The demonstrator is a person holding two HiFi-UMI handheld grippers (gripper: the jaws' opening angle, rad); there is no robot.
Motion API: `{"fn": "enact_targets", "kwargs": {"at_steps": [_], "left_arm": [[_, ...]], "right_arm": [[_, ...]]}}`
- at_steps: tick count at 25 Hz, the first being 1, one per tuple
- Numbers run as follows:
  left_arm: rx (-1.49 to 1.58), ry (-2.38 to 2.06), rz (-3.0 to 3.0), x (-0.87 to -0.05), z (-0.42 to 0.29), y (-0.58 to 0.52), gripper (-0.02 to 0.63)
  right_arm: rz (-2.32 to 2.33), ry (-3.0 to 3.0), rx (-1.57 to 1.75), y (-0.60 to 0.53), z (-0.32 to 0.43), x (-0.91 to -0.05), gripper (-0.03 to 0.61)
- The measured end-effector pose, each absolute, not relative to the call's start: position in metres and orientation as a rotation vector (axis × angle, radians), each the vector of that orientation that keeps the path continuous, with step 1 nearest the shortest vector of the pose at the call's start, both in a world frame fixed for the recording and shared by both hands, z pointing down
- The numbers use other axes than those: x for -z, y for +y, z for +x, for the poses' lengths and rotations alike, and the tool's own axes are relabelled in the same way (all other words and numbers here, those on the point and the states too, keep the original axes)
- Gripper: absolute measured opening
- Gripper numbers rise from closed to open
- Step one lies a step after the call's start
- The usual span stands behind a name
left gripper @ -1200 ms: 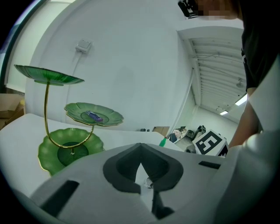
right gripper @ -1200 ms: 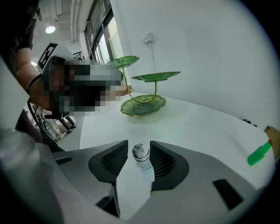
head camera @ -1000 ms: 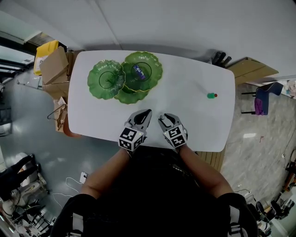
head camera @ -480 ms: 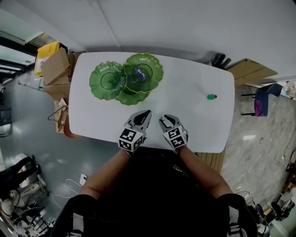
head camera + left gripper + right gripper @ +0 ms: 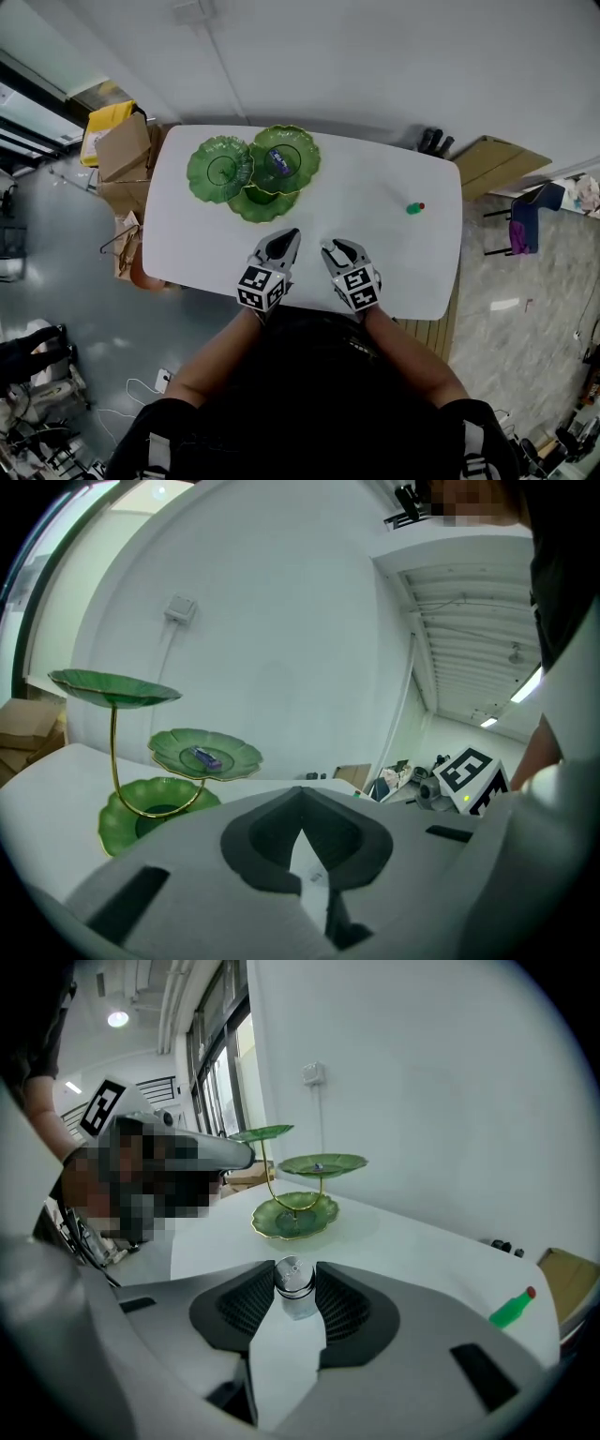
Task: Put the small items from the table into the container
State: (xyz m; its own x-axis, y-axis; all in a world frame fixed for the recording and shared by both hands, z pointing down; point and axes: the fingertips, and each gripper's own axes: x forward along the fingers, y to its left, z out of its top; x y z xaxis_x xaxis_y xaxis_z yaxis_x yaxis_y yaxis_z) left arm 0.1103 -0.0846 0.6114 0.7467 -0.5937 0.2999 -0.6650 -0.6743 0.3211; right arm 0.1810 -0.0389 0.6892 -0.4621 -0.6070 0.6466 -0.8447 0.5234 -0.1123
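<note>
**Vial in the Gripper, Carry to the Stand Still to Be Made**

A small silver-capped vial [image 5: 295,1288] is clamped upright between the jaws of the right gripper [image 5: 298,1299], over the near part of the counter [image 5: 375,253]. Close on its left, the left gripper [image 5: 300,808] is closed to its tips, with nothing between them. Straight ahead of the right gripper, and well apart from it, the three-tier green stand [image 5: 296,1215] is seen. A small blue item [image 5: 208,757] already lies in its middle dish. Further off to the right gripper's right, a green bottle [image 5: 512,1309] with a red cap is left lying on the counter.

The step is judged to be the carry: the vial is picked up but not yet delivered. A forward reach to one of the dishes is called for next, with the gold stem [image 5: 114,752] cleared before the vial is let go.

Against the earlier head views, the counter is shown smaller and further off. Both grippers and the green bottle are found in much the same places.
</note>
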Motion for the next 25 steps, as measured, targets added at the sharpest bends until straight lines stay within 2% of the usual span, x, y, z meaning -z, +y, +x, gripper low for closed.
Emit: {"fn": "enact_targets", "kwargs": {"at_steps": [11,25], "left_arm": [[-0.143,-1.074,2.612,-0.554,0.124,-0.061,0.008],[-0.141,-1.084,2.64,-0.542,0.127,-0.052,0.008]], "right_arm": [[1.301,-2.37,-0.468,-0.032,0.201,-0.597,0.143],[1.312,-2.396,-0.45,-0.018,0.203,-0.585,0.143]]}}
